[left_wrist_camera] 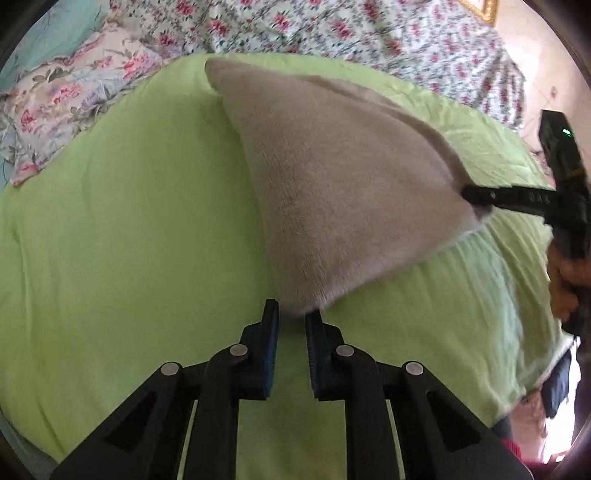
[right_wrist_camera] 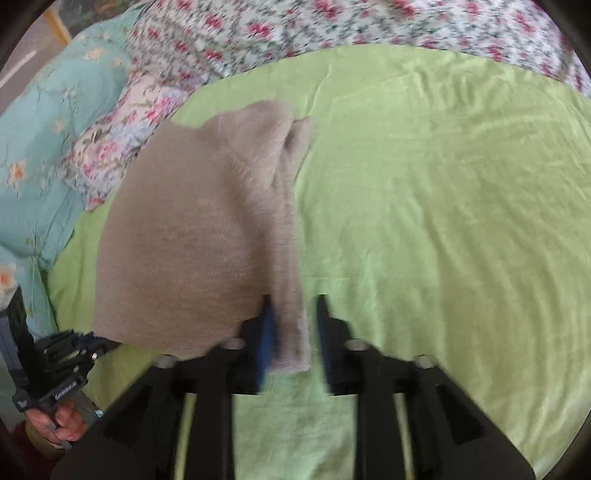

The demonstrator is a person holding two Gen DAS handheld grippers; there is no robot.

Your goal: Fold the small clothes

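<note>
Beige cloth [left_wrist_camera: 332,192] lay on green sheet [left_wrist_camera: 110,240]. Left gripper [left_wrist_camera: 291,317] pinched its near corner, jaws nearly together. Right gripper [right_wrist_camera: 291,321] stood partly open, cloth edge between the jaws.

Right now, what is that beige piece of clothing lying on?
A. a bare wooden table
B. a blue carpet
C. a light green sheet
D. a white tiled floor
C: the beige garment rests on the light green sheet, which spreads around it in both wrist views, with flowered bedding beyond.
</note>
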